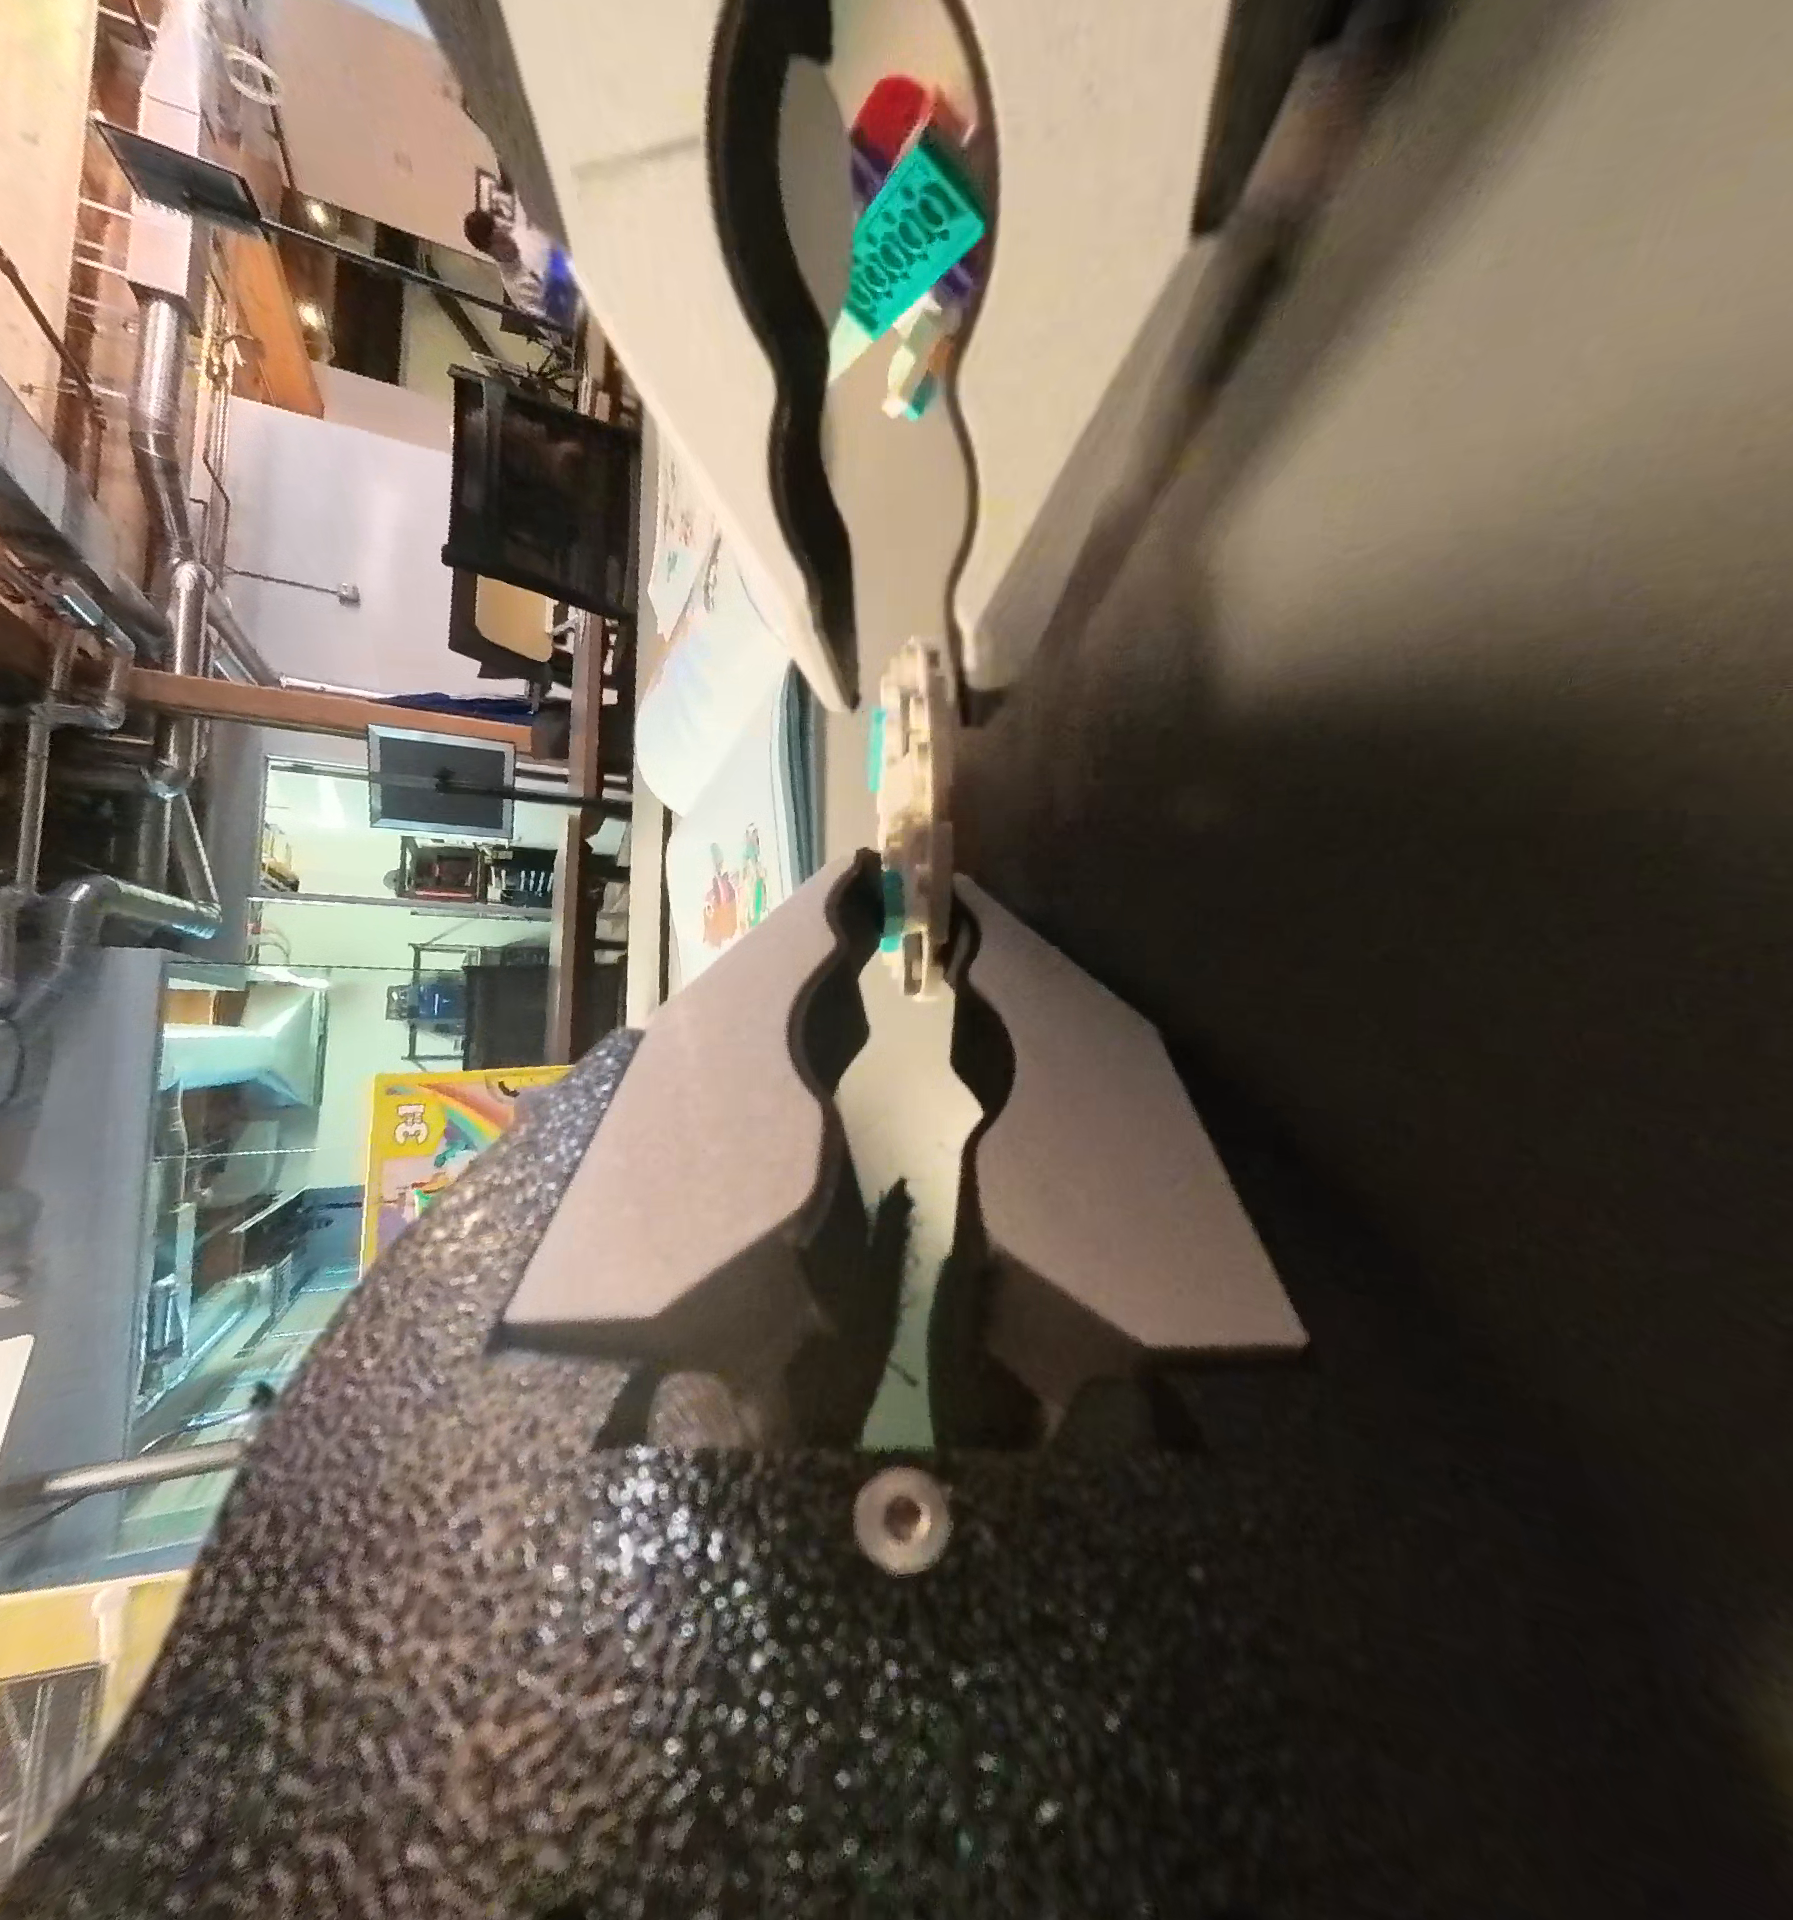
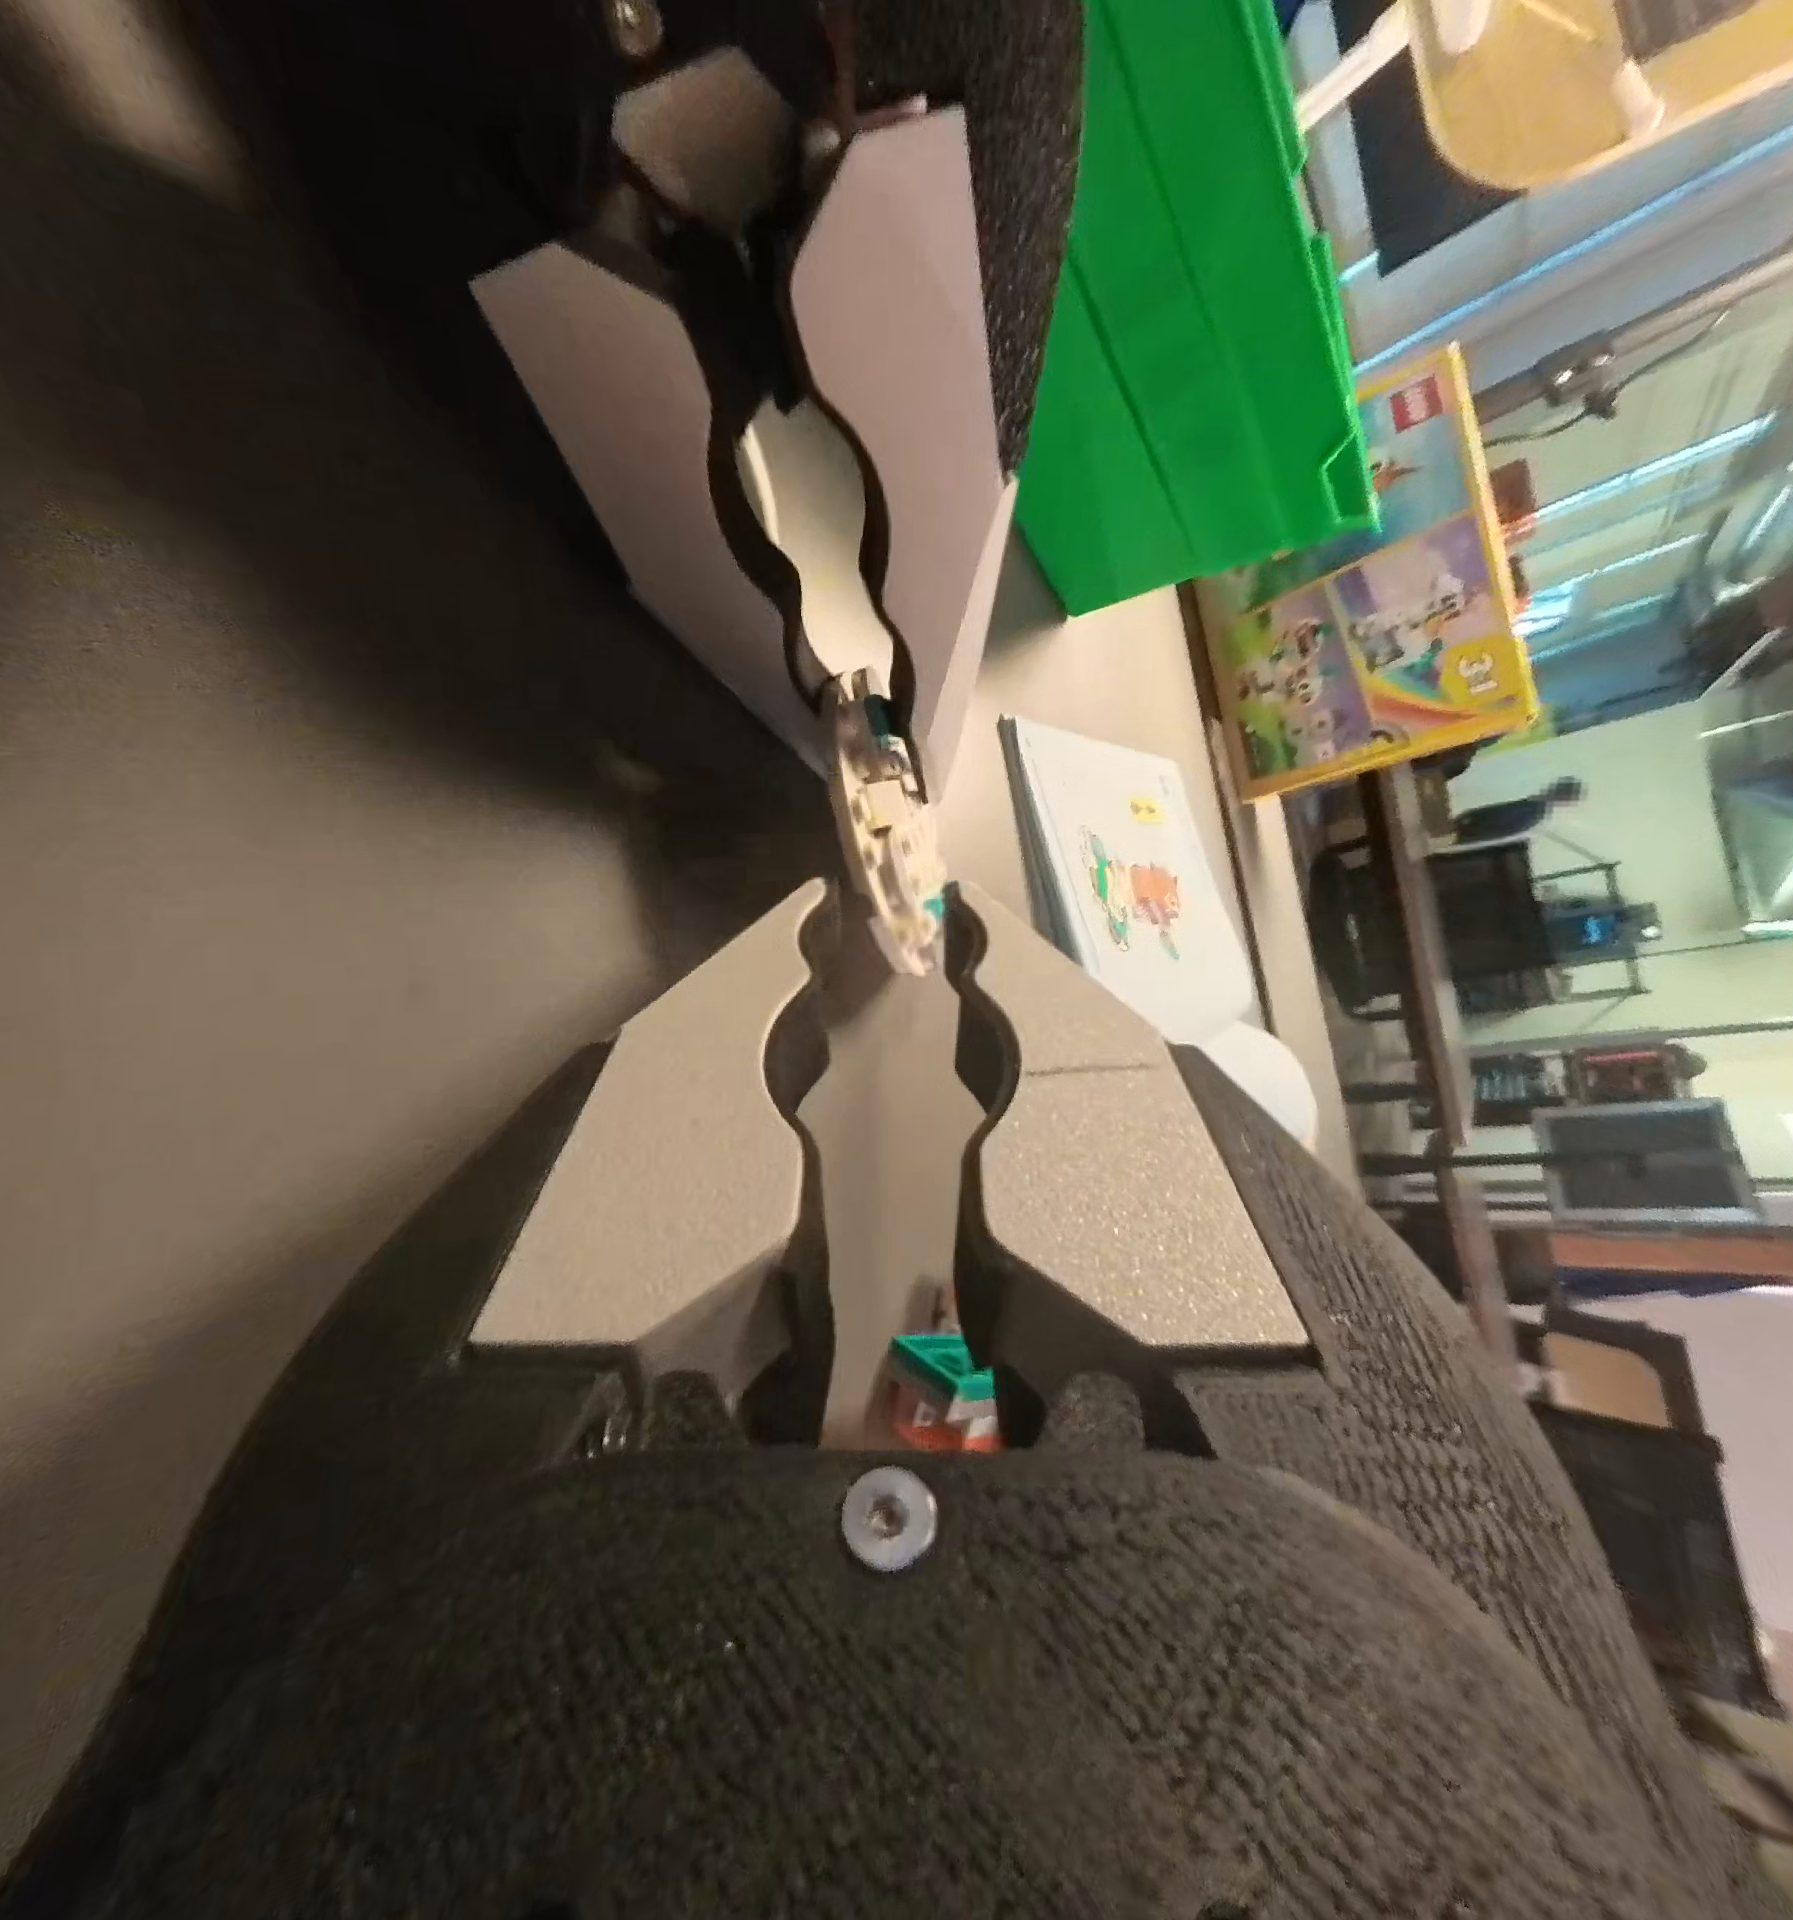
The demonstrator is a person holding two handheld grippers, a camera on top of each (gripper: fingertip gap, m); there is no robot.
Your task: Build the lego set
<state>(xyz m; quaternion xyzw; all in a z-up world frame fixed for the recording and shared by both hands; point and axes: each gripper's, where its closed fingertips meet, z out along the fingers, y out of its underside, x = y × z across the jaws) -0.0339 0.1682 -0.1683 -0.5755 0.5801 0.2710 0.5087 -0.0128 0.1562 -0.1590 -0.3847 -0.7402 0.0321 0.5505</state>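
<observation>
My left gripper is shut on one end of a white round brick plate that carries small white and teal pieces, and holds it in the air. In the right wrist view the left gripper comes in from the top and pinches the plate. My right gripper is open around the plate's other end. One pad is at the teal piece, and a gap shows at the other pad. The right gripper also shows at the top of the left wrist view.
A small pile of teal, red and orange bricks lies on the table below; it also shows in the right wrist view. A green bin, a yellow toy box and an open picture booklet stand nearby. Both grippers' tips are close together, under 4 cm apart.
</observation>
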